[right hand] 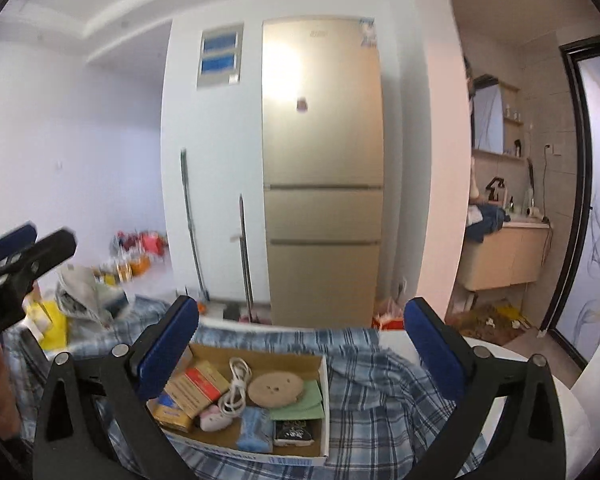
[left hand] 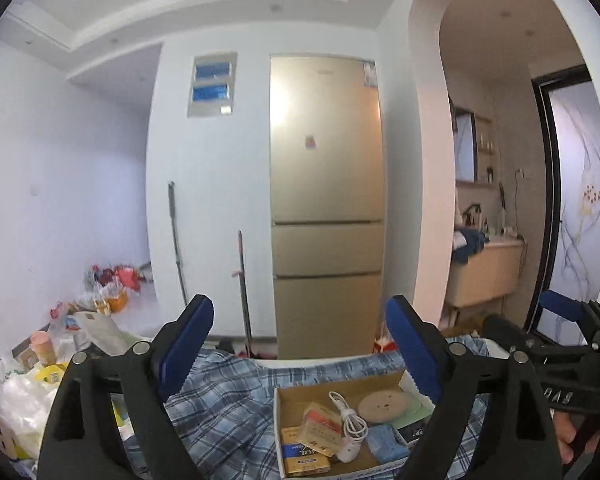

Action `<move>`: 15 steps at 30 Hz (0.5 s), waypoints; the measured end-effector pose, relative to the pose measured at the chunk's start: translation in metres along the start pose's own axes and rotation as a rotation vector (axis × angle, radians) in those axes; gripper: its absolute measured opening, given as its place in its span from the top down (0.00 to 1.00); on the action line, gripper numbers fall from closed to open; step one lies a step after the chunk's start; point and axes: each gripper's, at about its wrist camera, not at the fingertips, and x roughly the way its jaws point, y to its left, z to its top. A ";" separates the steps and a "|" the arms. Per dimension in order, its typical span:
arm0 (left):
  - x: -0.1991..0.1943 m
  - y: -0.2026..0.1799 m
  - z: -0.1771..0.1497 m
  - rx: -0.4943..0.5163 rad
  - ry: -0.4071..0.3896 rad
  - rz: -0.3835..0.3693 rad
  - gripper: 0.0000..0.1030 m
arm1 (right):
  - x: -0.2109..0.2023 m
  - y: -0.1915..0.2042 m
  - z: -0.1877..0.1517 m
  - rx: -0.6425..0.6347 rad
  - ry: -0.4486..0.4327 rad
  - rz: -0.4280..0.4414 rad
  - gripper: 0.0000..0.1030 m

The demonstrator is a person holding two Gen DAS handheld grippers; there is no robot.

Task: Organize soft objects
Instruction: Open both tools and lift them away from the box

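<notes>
Progress, my read: early or between steps. Blue plaid cloth (right hand: 364, 392) lies rumpled and unfolded over the table, bunched in ridges, one edge running toward the far side. Shallow cardboard box (right hand: 324, 404) sits on top of it, full of small stuff: white cable (right hand: 236, 384), round cork disc (right hand: 275, 390), yellow packets, a blue pack. Nothing looks folded or stacked yet. So most of the job looks undone: cloth needs freeing from under the box, then flattening/folding. Can't tell if other soft items wait in the clutter at the left end of the table.

Jaws: left gripper (left hand: 300, 344) wide apart, nothing btwn the blue pads, nothing held. Right gripper (right hand: 302, 340) also spread about as wide as it goes, empty. Both point roughly level, out at the gold fridge (left hand: 326, 200) rather than down at the work.

Cloth vs jaws: below and ahead of both, not touching either. In left view the cloth shows low btwn the fingers, box toward my right finger. In right view the box sits by my left finger, bare plaid under the right one. Right gripper shows at right edge of left view, so the two are side by side, near.
</notes>
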 end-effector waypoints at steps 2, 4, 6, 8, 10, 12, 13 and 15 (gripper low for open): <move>-0.013 0.004 0.001 -0.004 -0.033 -0.001 0.04 | -0.010 0.000 0.002 -0.010 -0.017 0.010 0.00; -0.028 0.010 -0.001 -0.020 -0.081 -0.043 0.00 | -0.020 0.002 0.004 -0.031 -0.040 0.007 0.00; -0.040 0.016 -0.005 -0.037 -0.123 -0.062 0.00 | -0.028 0.004 0.004 -0.055 -0.053 -0.014 0.00; -0.048 0.021 -0.009 -0.038 -0.152 -0.061 0.00 | -0.037 0.004 0.002 -0.049 -0.080 -0.021 0.00; -0.056 0.025 -0.013 -0.039 -0.162 -0.057 0.00 | -0.047 0.002 -0.002 -0.036 -0.097 -0.024 0.00; -0.061 0.029 -0.018 -0.050 -0.159 -0.060 0.00 | -0.056 0.002 -0.005 -0.023 -0.115 -0.029 0.00; -0.064 0.030 -0.021 -0.061 -0.161 -0.057 0.00 | -0.061 0.002 -0.008 -0.020 -0.126 -0.037 0.00; -0.071 0.034 -0.028 -0.075 -0.172 -0.059 0.00 | -0.069 0.005 -0.010 -0.034 -0.137 -0.042 0.00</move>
